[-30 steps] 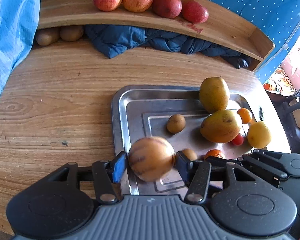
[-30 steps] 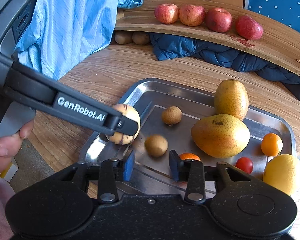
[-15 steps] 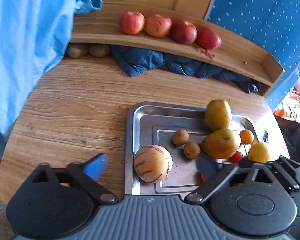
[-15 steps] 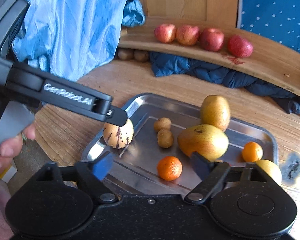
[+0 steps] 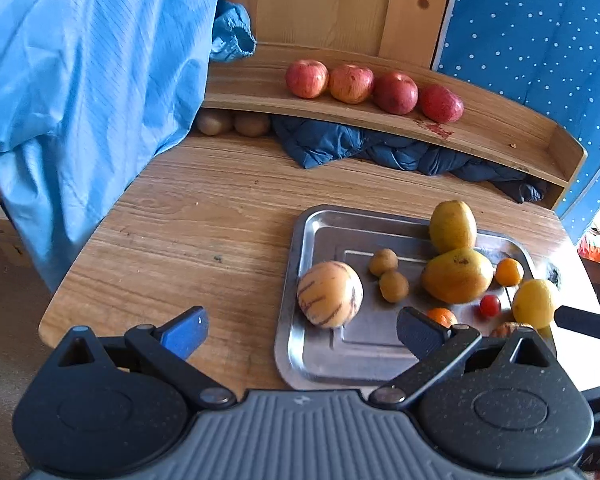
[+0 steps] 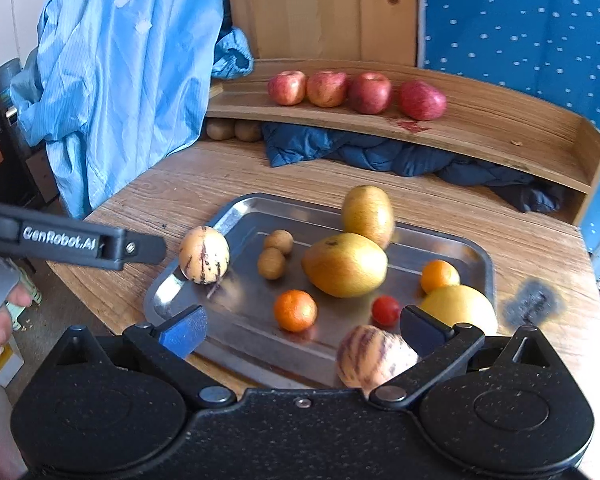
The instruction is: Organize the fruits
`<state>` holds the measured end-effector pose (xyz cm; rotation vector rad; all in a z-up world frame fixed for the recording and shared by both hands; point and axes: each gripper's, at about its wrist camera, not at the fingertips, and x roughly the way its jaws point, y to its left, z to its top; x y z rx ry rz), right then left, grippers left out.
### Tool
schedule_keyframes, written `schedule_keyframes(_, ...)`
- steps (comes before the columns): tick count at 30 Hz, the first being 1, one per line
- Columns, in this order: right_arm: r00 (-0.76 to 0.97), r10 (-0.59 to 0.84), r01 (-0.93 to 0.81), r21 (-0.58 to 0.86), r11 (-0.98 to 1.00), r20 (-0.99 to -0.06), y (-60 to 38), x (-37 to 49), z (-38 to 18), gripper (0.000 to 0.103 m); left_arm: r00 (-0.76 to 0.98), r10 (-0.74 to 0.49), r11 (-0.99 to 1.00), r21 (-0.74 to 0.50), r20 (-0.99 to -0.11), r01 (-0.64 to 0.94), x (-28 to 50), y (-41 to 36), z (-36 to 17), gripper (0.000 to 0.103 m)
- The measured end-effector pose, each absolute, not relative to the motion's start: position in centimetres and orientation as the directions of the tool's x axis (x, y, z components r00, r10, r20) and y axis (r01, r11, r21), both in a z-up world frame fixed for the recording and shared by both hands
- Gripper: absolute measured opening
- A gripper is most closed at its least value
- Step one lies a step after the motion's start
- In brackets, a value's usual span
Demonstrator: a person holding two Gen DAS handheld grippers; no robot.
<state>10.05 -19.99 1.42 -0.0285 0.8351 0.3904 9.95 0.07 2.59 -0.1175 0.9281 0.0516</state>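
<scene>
Left wrist view: my left gripper (image 5: 302, 330) stood spread wide, empty, just short of the striped melon (image 5: 329, 294) resting at the near left of the metal tray (image 5: 300, 354). My right gripper (image 6: 300, 326) was likewise spread, a second striped melon (image 6: 370, 356) lying loose between its fingers.

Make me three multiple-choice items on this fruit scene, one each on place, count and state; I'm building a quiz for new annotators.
1. Where are the red apples?
A. on the tray
B. on the wooden shelf
C. on the floor

2. How many red apples are there?
A. two
B. four
C. six

3. What state is the left gripper in?
A. open, holding nothing
B. shut on a mango
C. shut on a tangerine

Key: 1 B, they line the wooden shelf; 2 B, four in a row; 3 A, its fingers are spread and nothing is between them.
</scene>
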Motion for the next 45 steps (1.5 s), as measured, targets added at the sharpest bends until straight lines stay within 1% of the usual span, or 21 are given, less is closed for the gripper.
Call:
schedule_keyframes(12,0.68,0.278,-0.278,0.113,0.954,-0.678,-24.2,4.9,2.6,0.102,0.636,0.004,0.991,-0.083,-0.772,-0.106,4.3,-2.9,2.9,0.102)
schedule_keyframes(19,0.697,0.273,-0.246,0.136,0.96,-0.663,-26.9,2.6,3.0,0.102,0.655,0.008,0.986,-0.103,-0.756,-0.131,1.2,-4.4,3.5,0.102)
schedule_keyframes(28,0.692,0.27,-0.221,0.159,0.962,-0.67,-28.3,1.9,3.2,0.102,0.662,0.025,0.991,-0.068,-0.749,-0.115,-0.2,-5.4,4.3,0.102)
schedule_keyframes(45,0.648,0.289,-0.24,0.171,0.956,-0.705,-27.8,2.1,2.4,0.102,0.645,0.023,0.99,-0.071,-0.764,-0.12,-0.8,-5.4,3.9,0.102)
